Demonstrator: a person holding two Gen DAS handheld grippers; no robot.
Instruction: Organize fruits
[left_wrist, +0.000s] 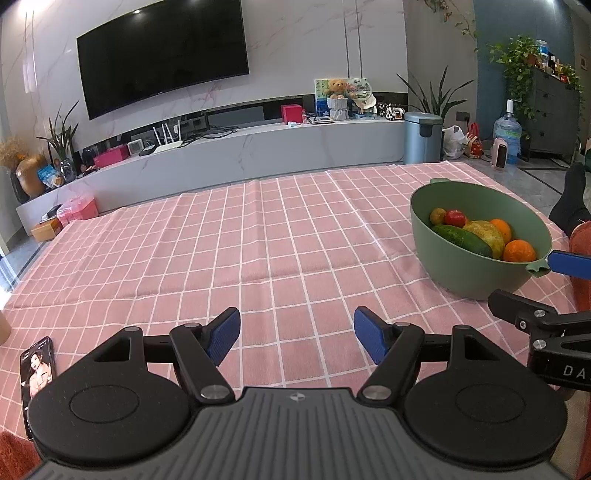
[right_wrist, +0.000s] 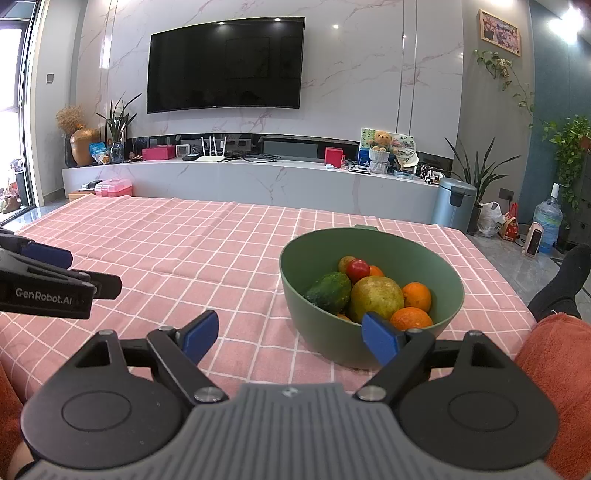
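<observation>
Left wrist view shows the left tongs (left_wrist: 296, 334) spread wide apart, holding nothing, above the pink checked cloth (left_wrist: 221, 240). A phone (left_wrist: 37, 369) lies just to their left. The green bowl (left_wrist: 461, 273) sits ahead and to their right. Right wrist view shows the right tongs (right_wrist: 290, 334) wide apart and holding nothing too, with one blue tip in front of the bowl's near wall. Inside the bowl lie a cucumber (right_wrist: 330, 291), a big yellow-green fruit (right_wrist: 376, 298), a red tomato (right_wrist: 358, 269) and oranges (right_wrist: 416, 295).
</observation>
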